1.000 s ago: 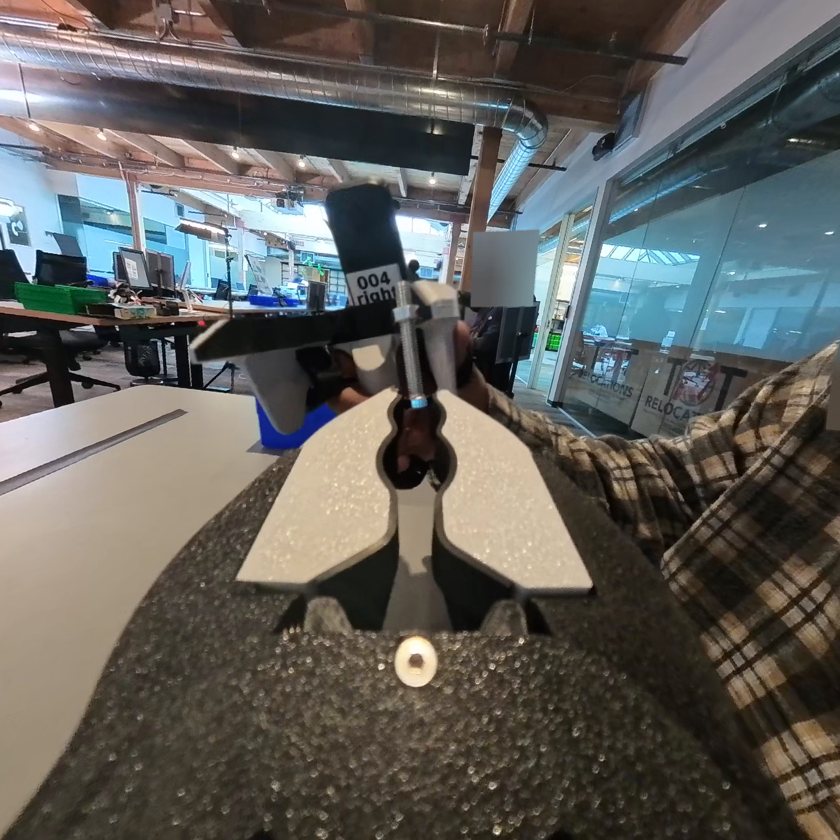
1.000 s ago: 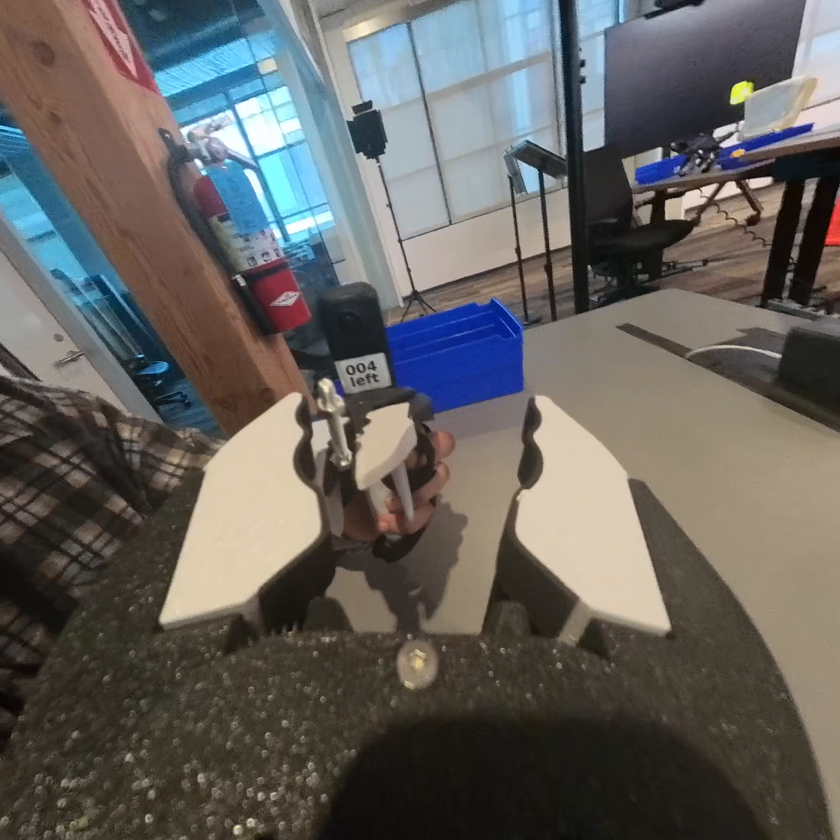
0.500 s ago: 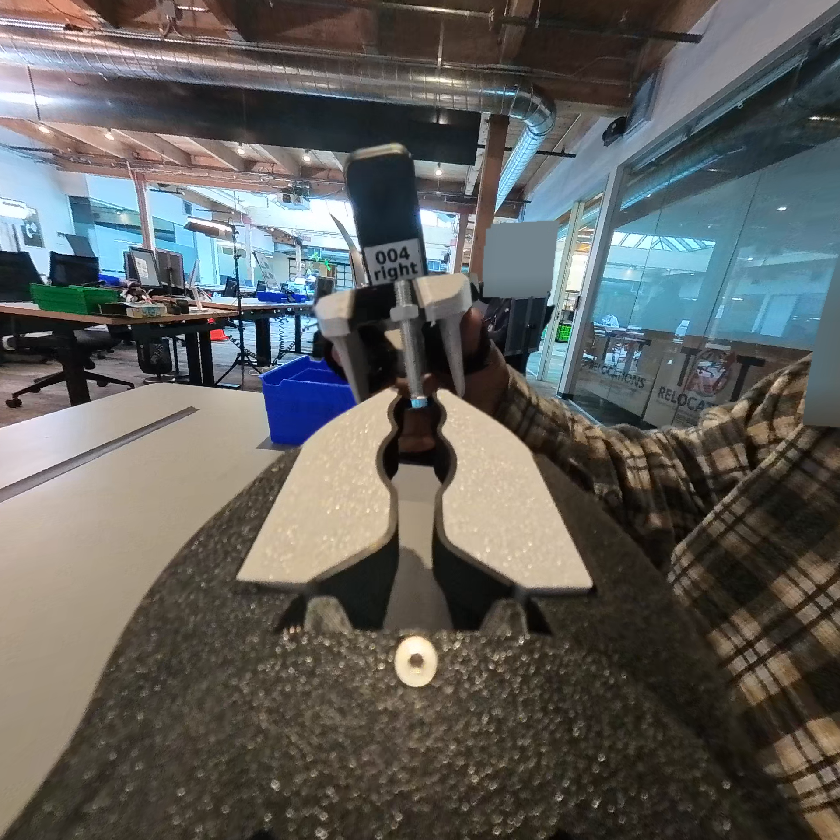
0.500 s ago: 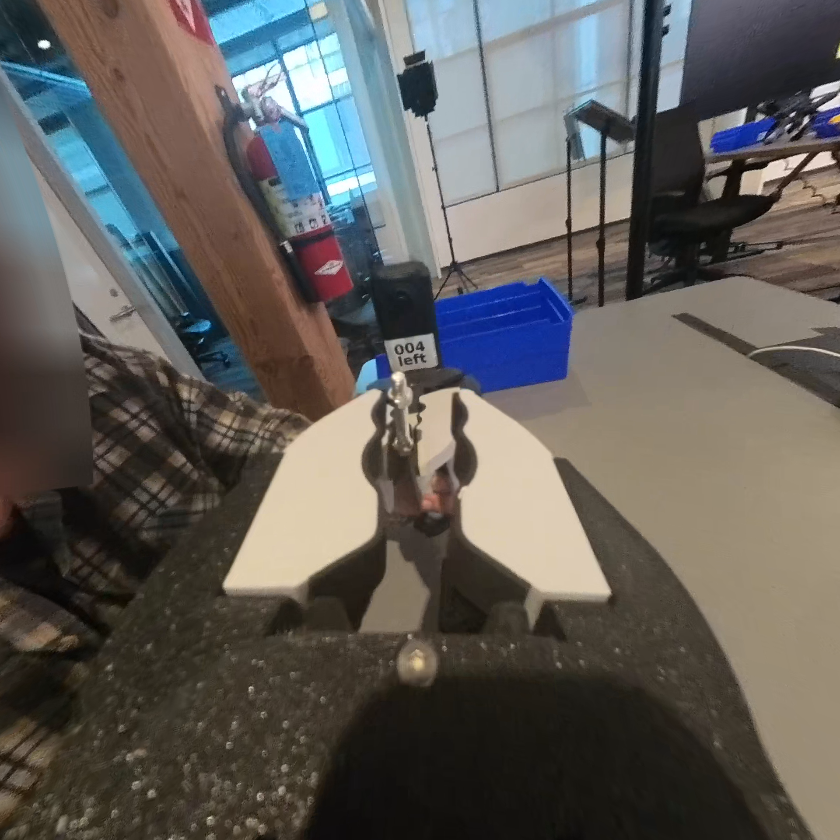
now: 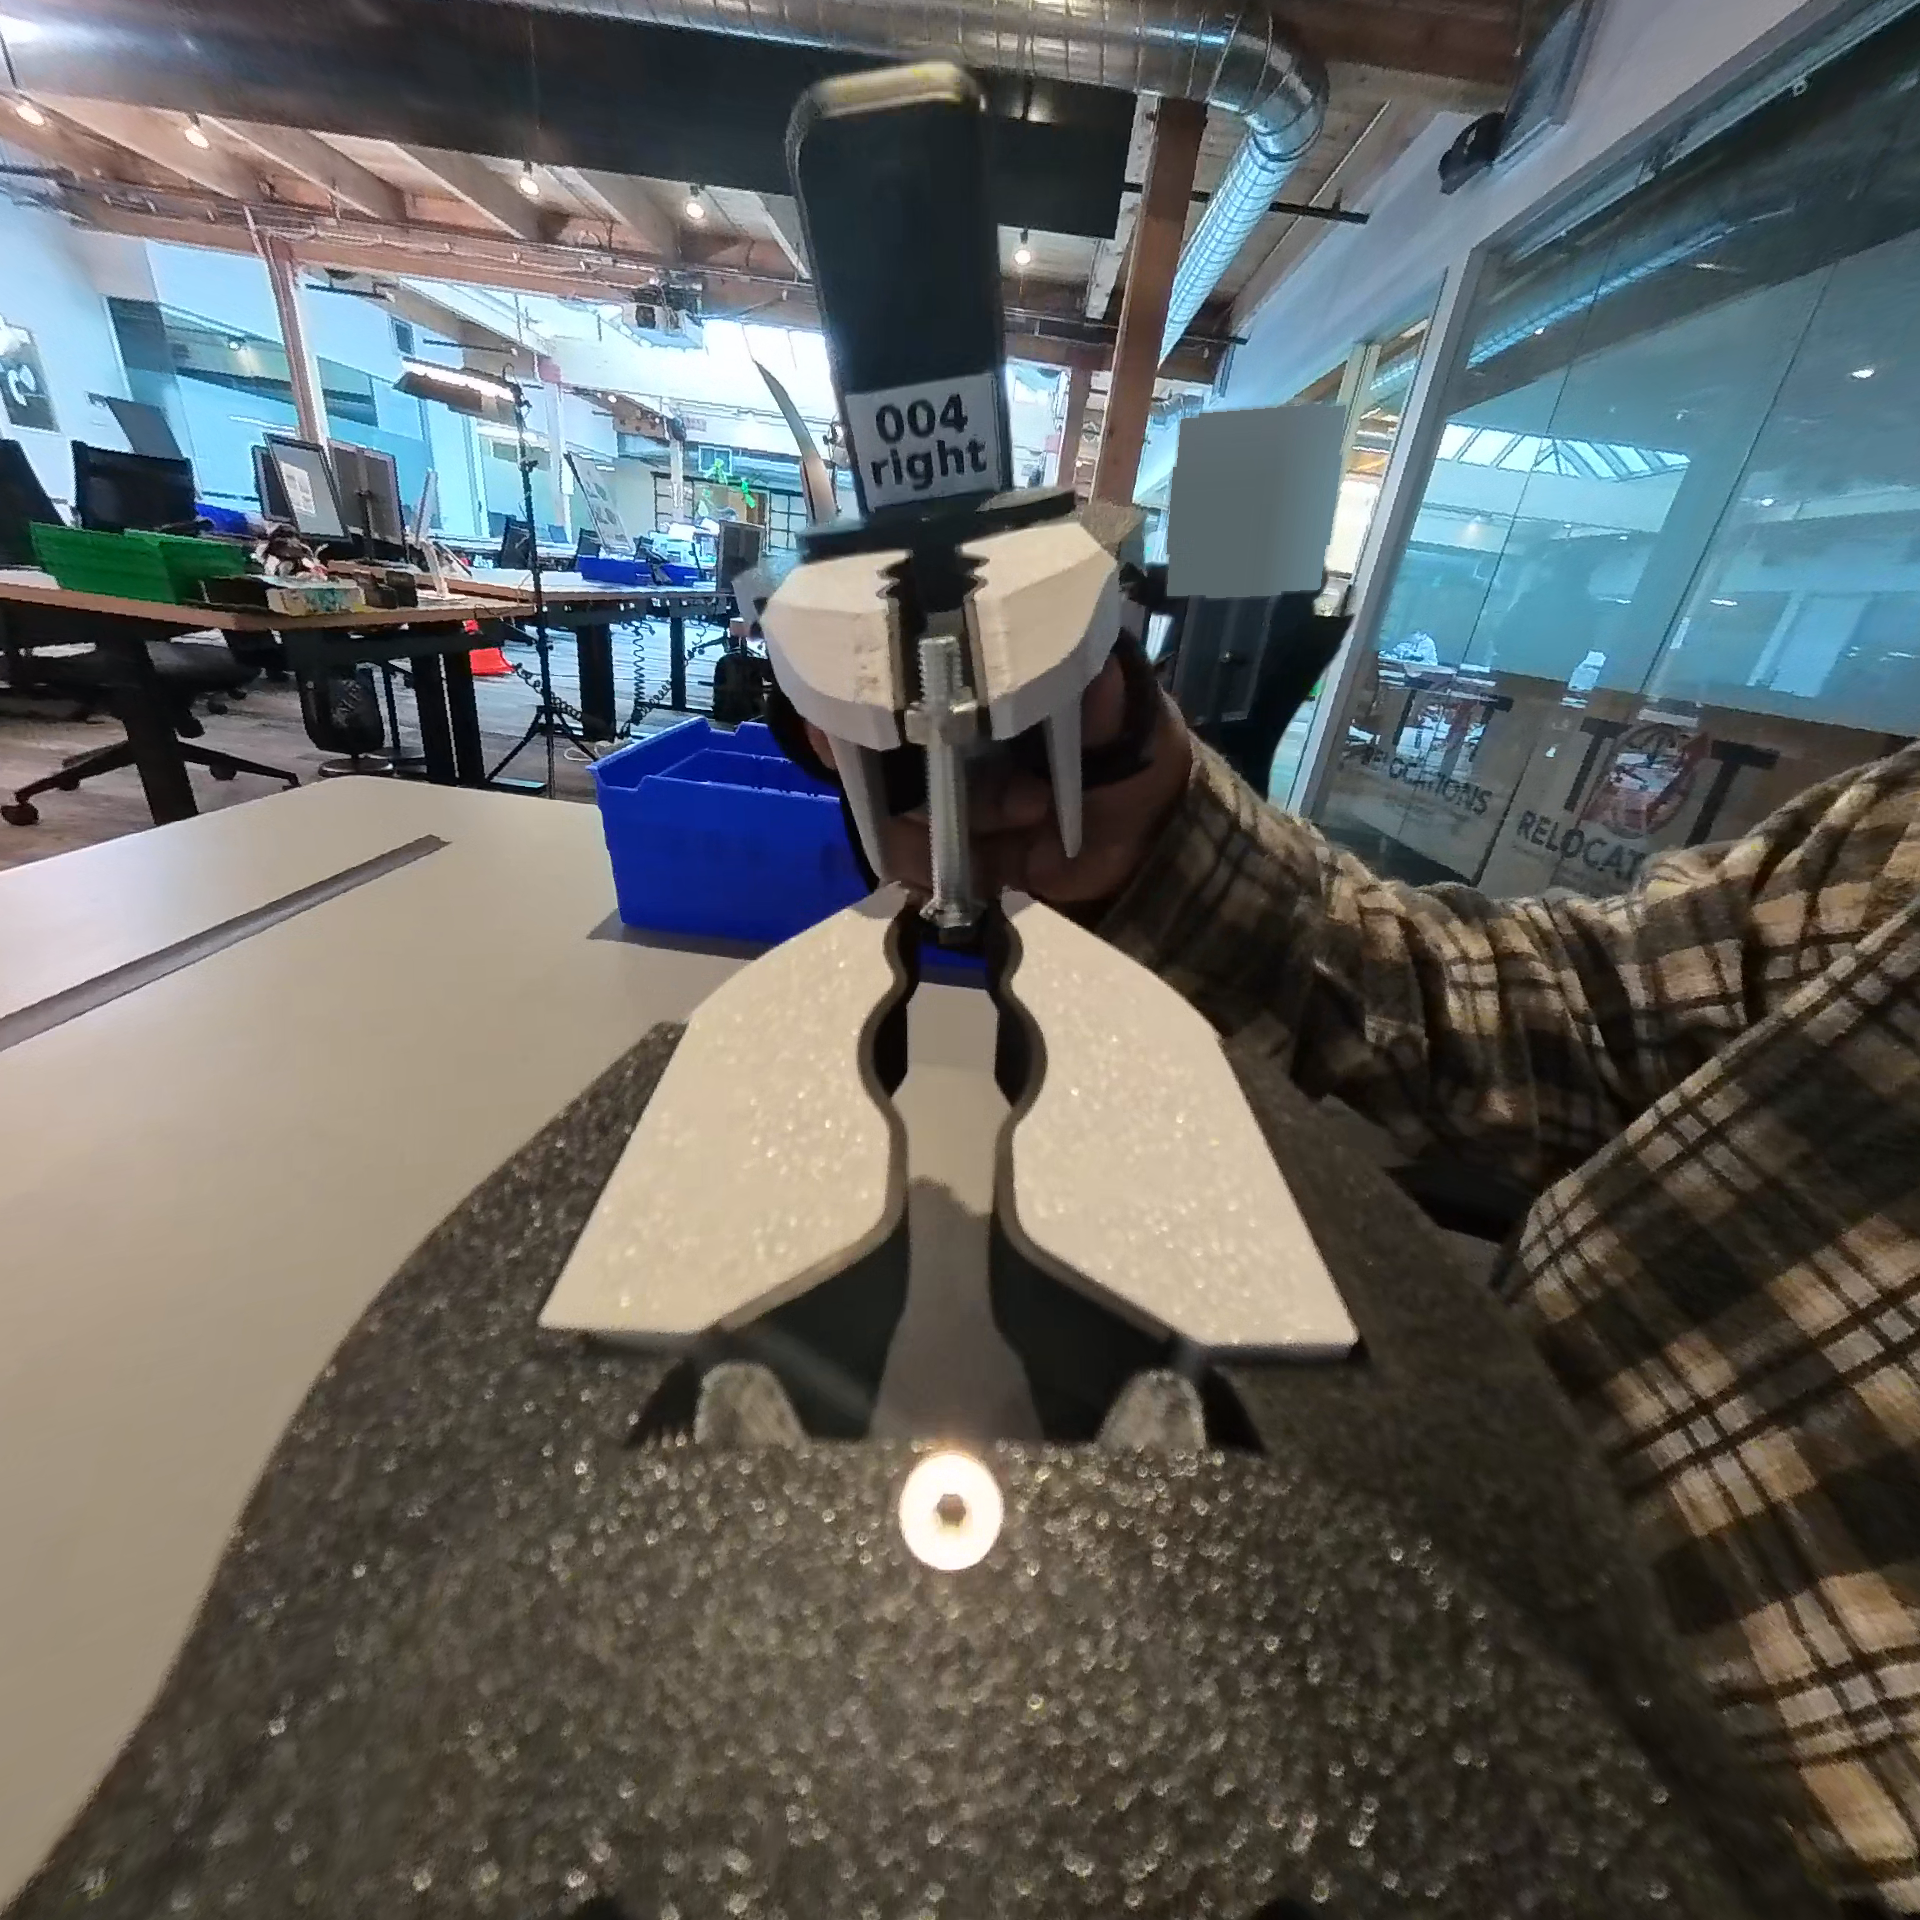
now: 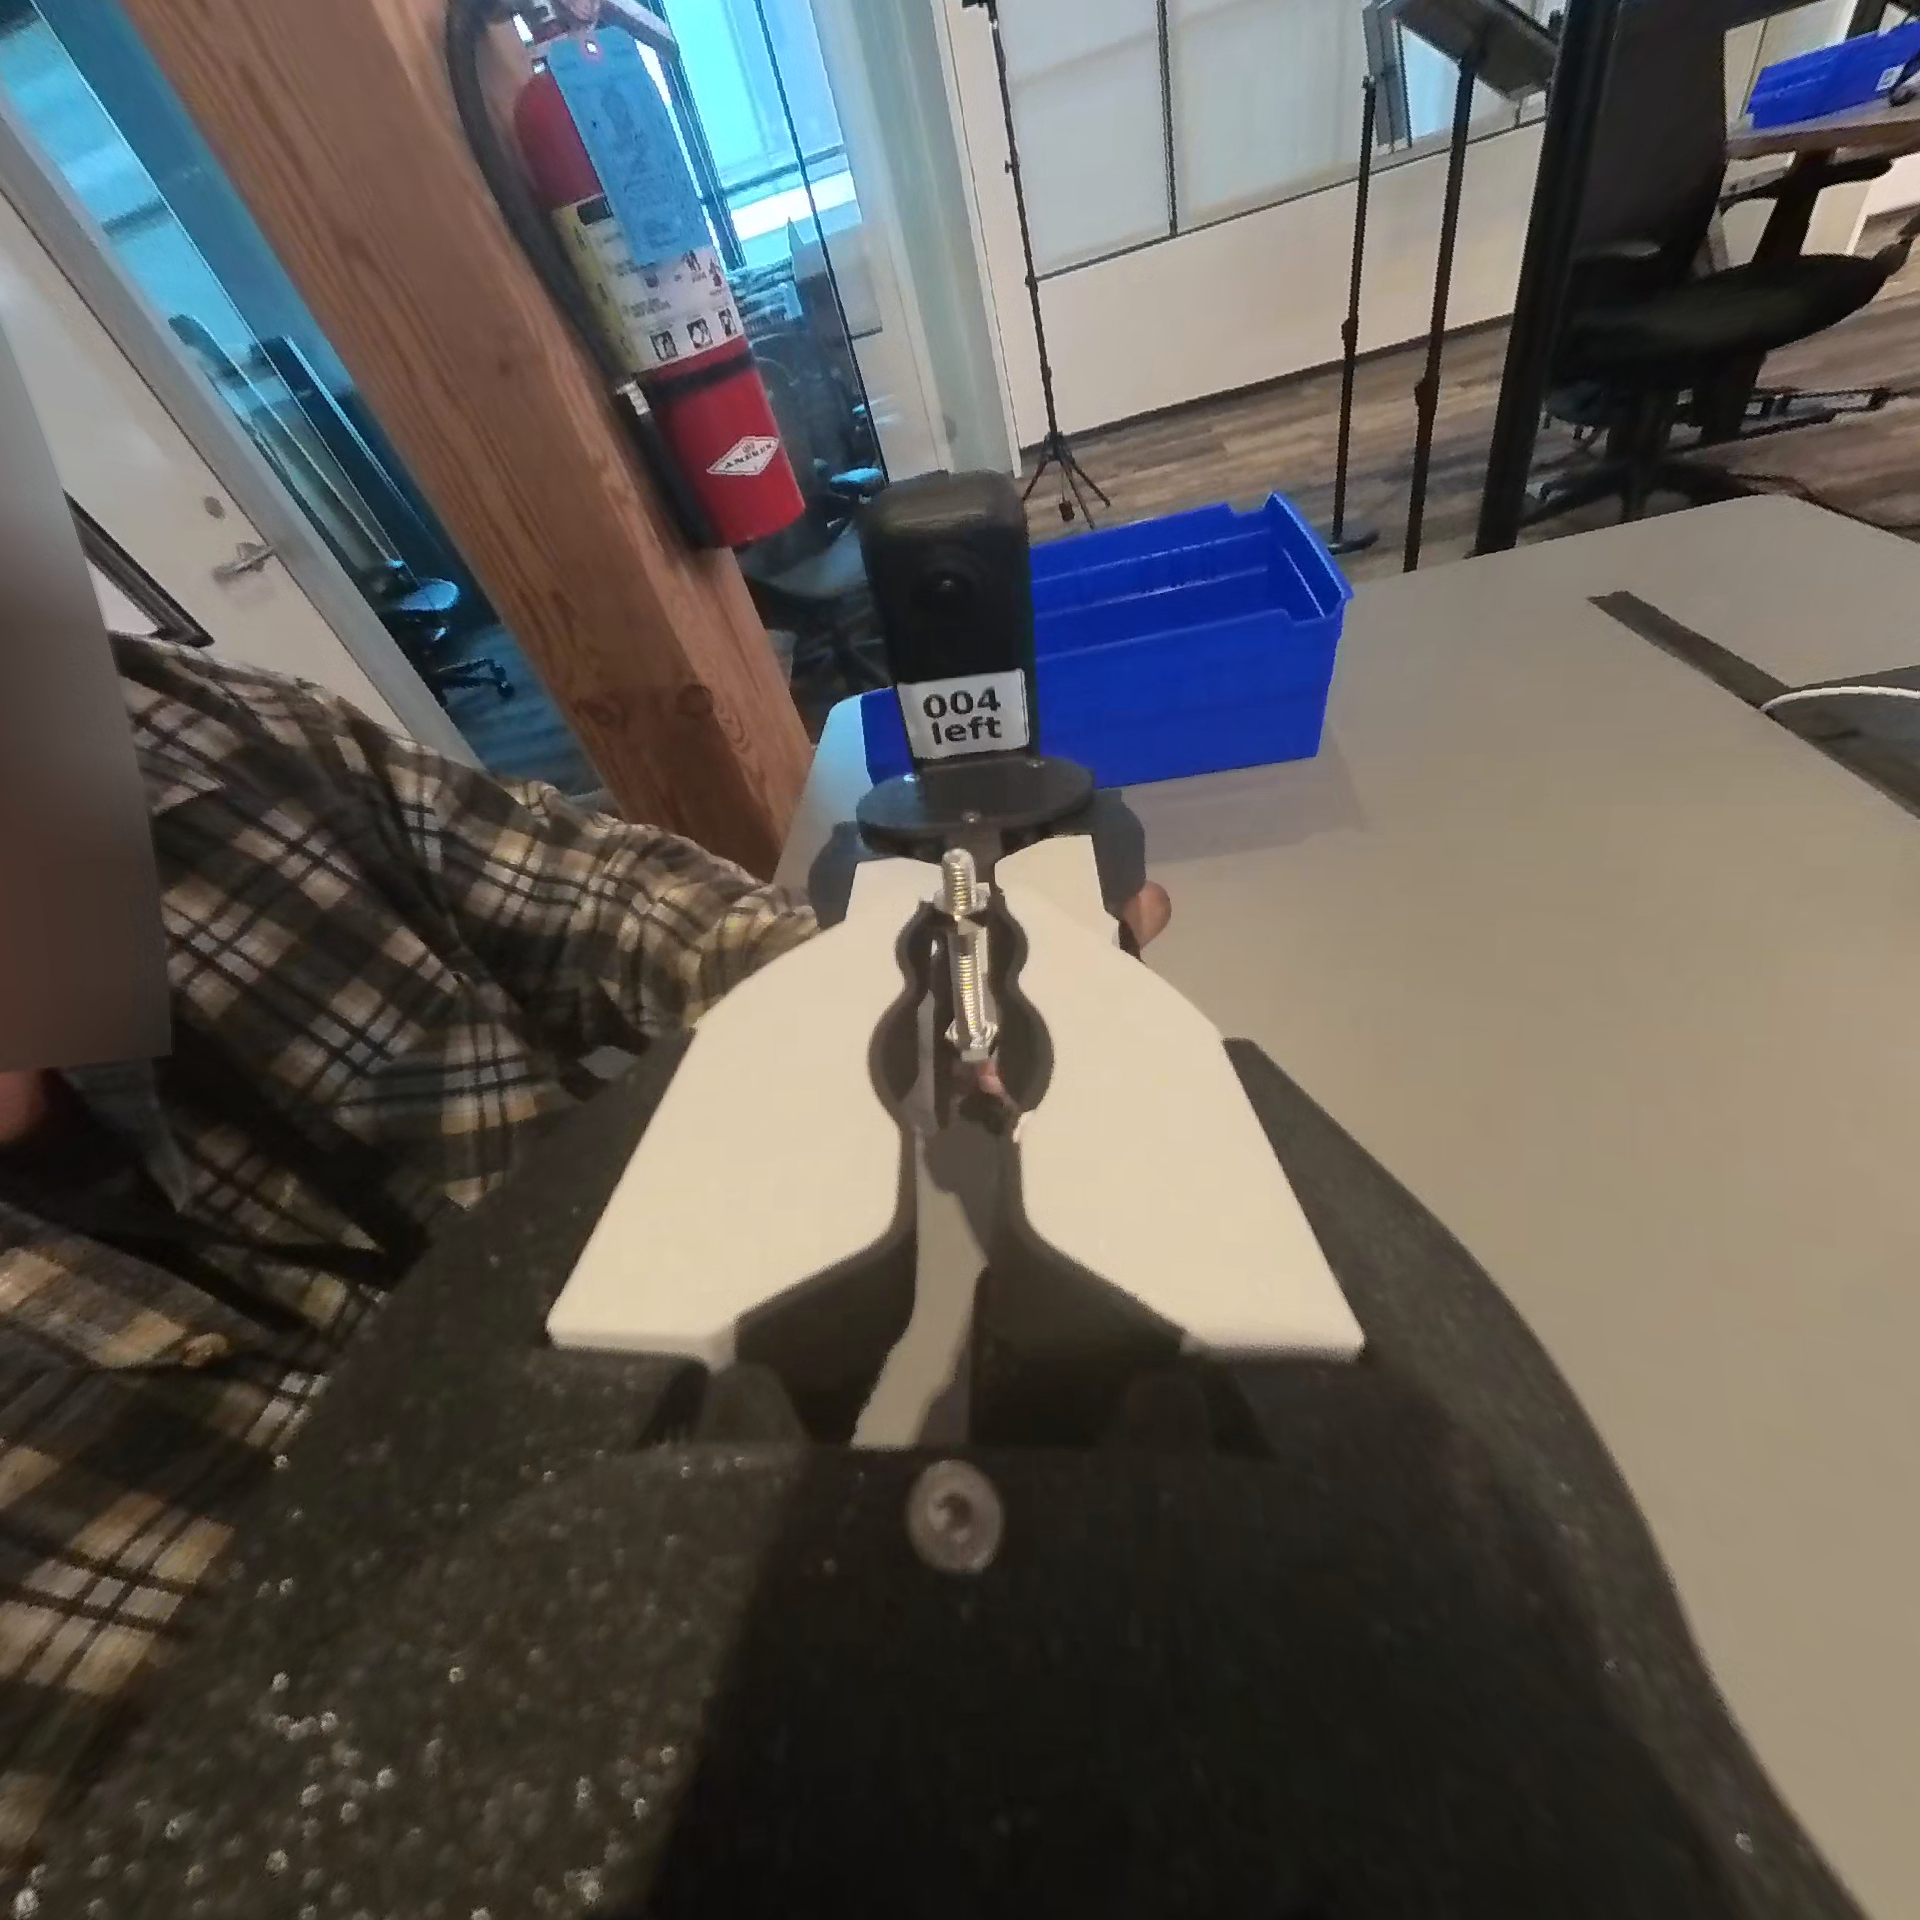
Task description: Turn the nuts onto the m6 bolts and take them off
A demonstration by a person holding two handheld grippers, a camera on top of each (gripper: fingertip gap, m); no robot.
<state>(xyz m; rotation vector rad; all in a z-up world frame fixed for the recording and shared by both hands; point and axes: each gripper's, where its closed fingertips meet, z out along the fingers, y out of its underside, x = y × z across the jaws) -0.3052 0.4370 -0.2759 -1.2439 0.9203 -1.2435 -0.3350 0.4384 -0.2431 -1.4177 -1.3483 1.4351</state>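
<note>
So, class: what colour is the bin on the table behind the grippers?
Blue bin; clearest in the right wrist view.

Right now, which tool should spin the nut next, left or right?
The right tool, probably. Its fingers are closed on the nut partway up the bolt, so it can twist it. The left tool clamps the bolt's head end, so it looks best suited to holding the bolt steady.

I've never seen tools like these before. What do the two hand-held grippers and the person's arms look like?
Each gripper, left and right, has two flat white fingers with wavy black-edged inner rims, mounted on a speckled black foam-like body with a round silver screw. Each carries an upright black camera bearing a white label. The person wears plaid flannel sleeves in tan, cream and black.
</note>
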